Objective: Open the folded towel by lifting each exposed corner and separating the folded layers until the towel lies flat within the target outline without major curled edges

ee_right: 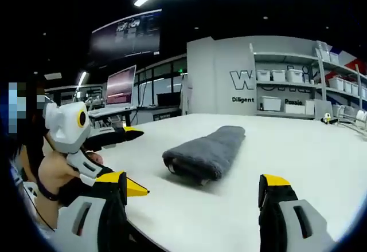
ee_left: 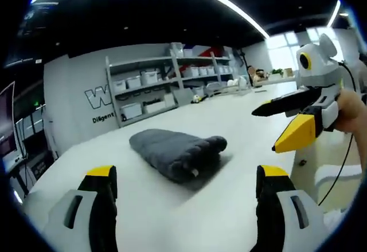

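Grey and folded into a thick roll, the towel [ee_left: 179, 152] lies near the middle of the white surface [ee_left: 229, 120], untouched by either gripper. In the left gripper view the left gripper [ee_left: 186, 203] is seen low in front of it, jaws wide apart and holding nothing, while the right gripper [ee_left: 289, 126] is held in from the right by a hand [ee_left: 352, 111], its yellow-tipped jaws parted. Shelving [ee_left: 166, 86] with white bins is shown against the far wall. In the right gripper view the towel [ee_right: 207, 150] is seen end-on, the right gripper [ee_right: 192, 206] stands spread and empty, and the left gripper [ee_right: 123, 160] is seen at the left with jaws apart, before monitors [ee_right: 121, 85].
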